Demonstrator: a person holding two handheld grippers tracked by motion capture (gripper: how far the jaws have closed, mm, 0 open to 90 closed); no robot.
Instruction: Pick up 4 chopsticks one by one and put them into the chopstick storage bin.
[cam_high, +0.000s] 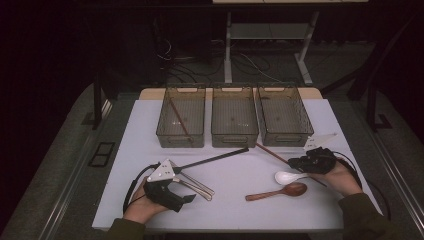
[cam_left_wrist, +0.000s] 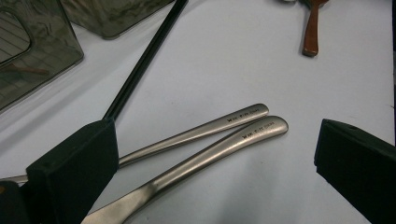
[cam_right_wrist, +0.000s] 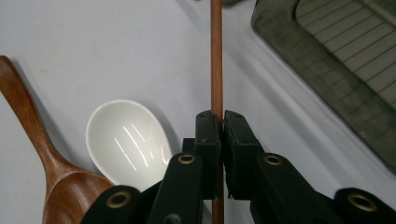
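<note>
Black pads of the right tool (cam_right_wrist: 221, 122) pinch a brown chopstick (cam_right_wrist: 215, 56), which runs straight ahead of them across the worktop (cam_right_wrist: 116, 46). Just left of that tool lie a white spoon (cam_right_wrist: 128, 142) and, beyond it, a wooden spoon (cam_right_wrist: 35, 140); a grey bin (cam_right_wrist: 327, 88) stands ahead to the right. Left tool (cam_left_wrist: 210, 158) is spread wide over two steel handles (cam_left_wrist: 219, 135), gripping nothing, with a black chopstick (cam_left_wrist: 144, 60) beside its left pad.

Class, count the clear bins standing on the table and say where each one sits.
3, side by side along the far edge: left bin holding a chopstick, middle bin, right bin.
</note>
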